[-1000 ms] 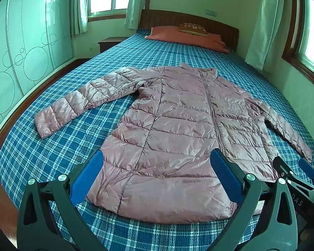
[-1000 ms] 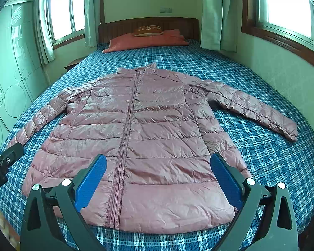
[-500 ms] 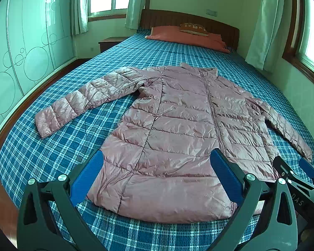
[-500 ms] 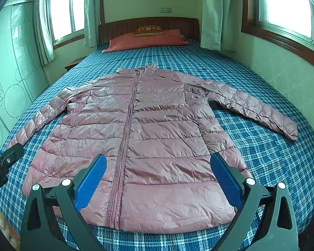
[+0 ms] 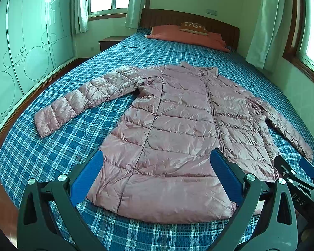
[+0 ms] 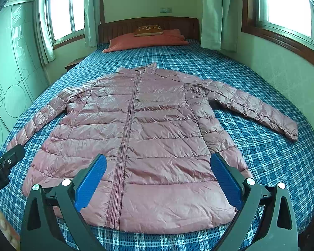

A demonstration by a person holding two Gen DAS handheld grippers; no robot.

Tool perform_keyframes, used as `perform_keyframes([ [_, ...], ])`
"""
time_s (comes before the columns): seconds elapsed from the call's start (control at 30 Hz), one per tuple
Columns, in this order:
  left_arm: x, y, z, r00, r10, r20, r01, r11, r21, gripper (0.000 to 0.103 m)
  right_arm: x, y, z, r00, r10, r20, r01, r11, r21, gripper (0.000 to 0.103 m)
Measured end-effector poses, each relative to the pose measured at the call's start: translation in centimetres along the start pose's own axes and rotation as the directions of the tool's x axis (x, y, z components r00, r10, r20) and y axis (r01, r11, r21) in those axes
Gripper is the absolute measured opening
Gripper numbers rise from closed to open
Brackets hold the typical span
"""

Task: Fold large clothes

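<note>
We hold the left tool and right tool spread apart above the hem of the pink jacket (zipped, sleeves outstretched), flat on the bed

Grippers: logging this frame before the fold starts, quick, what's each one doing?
Left gripper: open, holding nothing, above the pink jacket near its hem.
Right gripper: open, holding nothing, above the same hem.
</note>
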State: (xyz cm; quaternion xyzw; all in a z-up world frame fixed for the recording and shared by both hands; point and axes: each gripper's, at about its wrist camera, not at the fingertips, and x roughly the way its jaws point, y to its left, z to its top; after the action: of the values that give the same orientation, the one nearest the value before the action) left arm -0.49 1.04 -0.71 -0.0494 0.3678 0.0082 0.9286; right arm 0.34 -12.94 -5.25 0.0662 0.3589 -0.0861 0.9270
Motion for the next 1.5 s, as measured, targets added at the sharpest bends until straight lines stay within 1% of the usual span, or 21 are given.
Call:
perform_keyframes([
  [0.17, 1.3, 0.9, 0.6, 1.0, 0.012, -0.013, -0.012, 0.999, -0.053, 0.101, 0.7, -1.1, 0.4, 1.0, -0.003, 0.001, 0.003, 0.999, 0.037, 0.098],
  [0.3, 4.0, 2.4, 1.5, 0.997, 0.006, -0.081, -0.013, 0.996, -0.086, 0.101, 1.8, -3.9, 1.1, 0.999, 0.015, 0.034, -0.019, 0.992, 0.122, 0.098],
  [0.4, 5.7, 3.3, 2.2, 0.995, 0.021, -0.101, -0.03, 0.996, -0.09, 0.101, 3.3, -6.8, 2.3, 1.0, 0.025, 0.013, -0.027, 0.983, 0.182, 0.098],
  [0.47, 6.8, 3.9, 2.8, 0.994, 0.047, -0.103, -0.057, 0.994, -0.092, 0.093, 4.4, -9.0, 3.0, 1.0, 0.008, 0.007, -0.01, 0.977, 0.213, 0.098],
  [0.5, 7.3, 4.2, 3.0, 0.992, 0.059, -0.112, -0.07, 0.993, -0.095, 0.08, 4.8, -10.0, 3.2, 1.0, -0.009, 0.008, 0.007, 0.973, 0.231, 0.098],
  [0.53, 7.9, 4.5, 3.3, 0.989, 0.073, -0.125, -0.085, 0.991, -0.1, 0.07, 5.2, -11.3, 3.5, 0.999, -0.03, 0.01, 0.027, 0.967, 0.253, 0.098],
  [0.57, 8.5, 4.9, 3.5, 0.987, 0.081, -0.138, -0.097, 0.989, -0.109, 0.069, 5.9, -12.9, 3.8, 0.999, -0.054, 0.001, 0.052, 0.96, 0.277, 0.096],
  [0.6, 9.4, 5.4, 3.7, 0.986, 0.078, -0.149, -0.097, 0.988, -0.122, 0.069, 6.4, -13.9, 3.9, 0.998, -0.068, -0.012, 0.069, 0.955, 0.288, 0.08],
  [0.63, 9.9, 5.7, 3.9, 0.985, 0.084, -0.153, -0.104, 0.986, -0.127, 0.069, 6.9, -15.2, 4.1, 0.995, -0.094, -0.032, 0.099, 0.947, 0.305, 0.056],
  [0.67, 10.4, 6.0, 4.0, 0.984, 0.095, -0.154, -0.115, 0.985, -0.132, 0.069, 7.4, -16.5, 4.1, 0.992, -0.119, -0.051, 0.129, 0.935, 0.33, 0.051],
  [0.8, 12.5, 8.0, 4.4, 0.979, 0.118, -0.167, -0.151, 0.969, -0.196, 0.071, 8.5, -23.3, 3.4, 0.992, -0.122, -0.042, 0.127, 0.858, 0.497, 0.053],
  [0.83, 12.9, 8.6, 4.5, 0.978, 0.123, -0.169, -0.159, 0.963, -0.22, 0.079, 8.6, -24.8, 3.1, 0.992, -0.122, -0.037, 0.123, 0.838, 0.532, 0.056],
  [0.87, 13.3, 9.2, 4.5, 0.977, 0.128, -0.168, -0.168, 0.954, -0.249, 0.084, 8.8, -26.3, 2.7, 0.992, -0.122, -0.032, 0.118, 0.817, 0.564, 0.059],
  [0.9, 13.6, 9.7, 4.5, 0.976, 0.136, -0.168, -0.178, 0.947, -0.268, 0.087, 9.0, -28.1, 2.2, 0.992, -0.127, -0.02, 0.113, 0.79, 0.603, 0.066],
  [0.97, 14.4, 10.3, 4.4, 0.971, 0.163, -0.176, -0.209, 0.935, -0.286, 0.088, 9.4, -30.8, 1.4, 0.992, -0.127, -0.011, 0.102, 0.746, 0.658, 0.067],
  [1.07, 15.7, 11.1, 4.1, 0.956, 0.21, -0.203, -0.263, 0.921, -0.288, 0.089, 10.3, -35.3, -0.4, 0.992, -0.125, -0.015, 0.094, 0.654, 0.75, 0.067],
  [1.13, 16.3, 11.5, 3.9, 0.951, 0.225, -0.214, -0.283, 0.911, -0.299, 0.089, 11.0, -37.3, -1.3, 0.992, -0.126, -0.014, 0.087, 0.602, 0.793, 0.067],
  [1.17, 16.6, 11.6, 3.8, 0.948, 0.229, -0.22, -0.291, 0.906, -0.308, 0.089, 11.3, -38.5, -1.9, 0.991, -0.131, -0.014, 0.086, 0.566, 0.82, 0.067],
  [1.27, 17.3, 11.8, 3.5, 0.942, 0.244, -0.23, -0.31, 0.895, -0.32, 0.089, 12.0, -40.5, -3.1, 0.989, -0.151, 0.002, 0.076, 0.507, 0.859, 0.067],
  [1.33, 17.4, 11.9, 3.2, 0.937, 0.263, -0.229, -0.327, 0.892, -0.312, 0.089, 12.0, -41.3, -3.3, 0.986, -0.159, 0.048, 0.036, 0.488, 0.872, 0.067],
  [1.5, 18.2, 12.1, 2.5, 0.925, 0.289, -0.249, -0.358, 0.882, -0.307, 0.092, 12.4, -42.6, -2.9, 0.976, -0.189, 0.11, -0.004, 0.488, 0.873, 0.067],
])
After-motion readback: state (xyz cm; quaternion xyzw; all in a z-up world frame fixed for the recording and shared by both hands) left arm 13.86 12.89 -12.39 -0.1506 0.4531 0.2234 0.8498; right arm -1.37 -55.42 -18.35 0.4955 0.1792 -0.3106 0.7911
